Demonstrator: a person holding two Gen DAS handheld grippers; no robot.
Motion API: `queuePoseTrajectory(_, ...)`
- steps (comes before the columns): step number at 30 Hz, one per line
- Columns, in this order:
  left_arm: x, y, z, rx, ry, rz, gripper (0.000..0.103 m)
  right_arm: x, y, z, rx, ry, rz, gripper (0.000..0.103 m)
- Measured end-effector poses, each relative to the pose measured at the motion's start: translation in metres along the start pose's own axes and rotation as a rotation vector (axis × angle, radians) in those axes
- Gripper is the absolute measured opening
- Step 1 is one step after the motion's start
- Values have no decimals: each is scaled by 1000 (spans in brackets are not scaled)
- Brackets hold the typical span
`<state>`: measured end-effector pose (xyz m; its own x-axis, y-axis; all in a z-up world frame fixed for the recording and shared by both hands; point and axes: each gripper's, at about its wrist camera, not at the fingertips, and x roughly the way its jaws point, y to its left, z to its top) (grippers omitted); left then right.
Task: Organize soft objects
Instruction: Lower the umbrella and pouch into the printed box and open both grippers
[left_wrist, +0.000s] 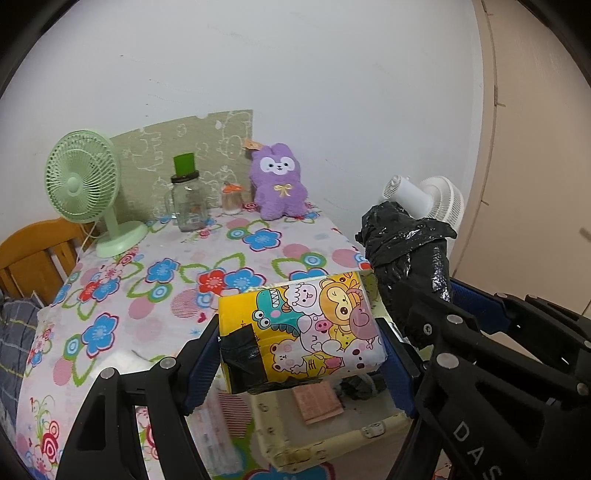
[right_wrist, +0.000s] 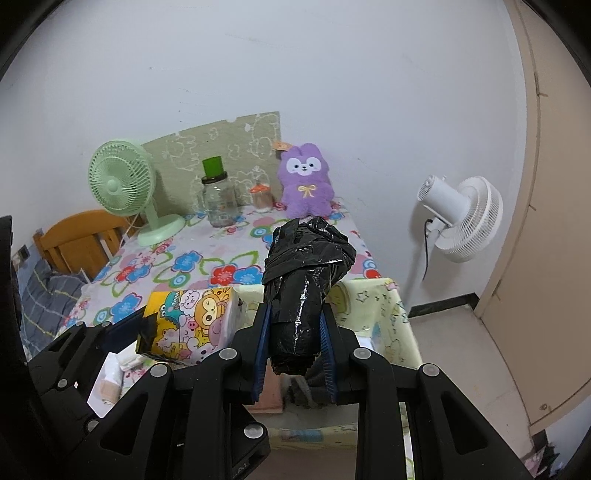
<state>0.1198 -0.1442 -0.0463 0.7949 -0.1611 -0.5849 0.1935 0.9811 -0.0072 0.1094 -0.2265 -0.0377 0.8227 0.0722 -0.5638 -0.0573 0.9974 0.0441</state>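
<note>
My left gripper is shut on a yellow cartoon-print tissue pack, its blue pads pressing both ends. The pack hangs above an open pale-yellow storage box. My right gripper is shut on a black plastic-wrapped bundle, held upright over the same box. The bundle shows to the right of the pack in the left wrist view. A purple plush bunny sits at the back of the floral-cloth table, against the wall.
On the table stand a green desk fan, a glass jar with a green cap and a small orange-topped jar. A white floor fan stands right of the table. A wooden headboard and bedding lie left.
</note>
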Motion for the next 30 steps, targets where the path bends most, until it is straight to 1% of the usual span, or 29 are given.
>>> queuePoseTrajectory(7, 16, -14, -2, 21, 39, -31, 79, 9, -17, -4, 19, 27, -15, 28)
queuePoseTrajectory(11, 28, -18, -3, 15, 80, -62, 79, 17, -25, -7, 40, 55, 5, 28)
queuePoseTrajectory(15, 36, -21, -5, 24, 100, -55, 80, 26, -29, -9, 43, 79, 11, 28)
queuePoseTrajectory(19, 44, -20, -6, 26, 122, -27, 86, 34, -30, -10, 47, 98, 24, 28)
queuePoseTrajectory(26, 52, -17, -7, 33, 159, -10, 87, 45, -32, -12, 73, 125, 50, 29)
queuePoseTrajectory(29, 52, -17, -8, 46, 165, -19, 90, 47, -32, -14, 76, 135, 54, 33)
queuePoseTrajectory(30, 52, -18, -8, 47, 167, -25, 91, 48, -33, -14, 78, 138, 53, 37)
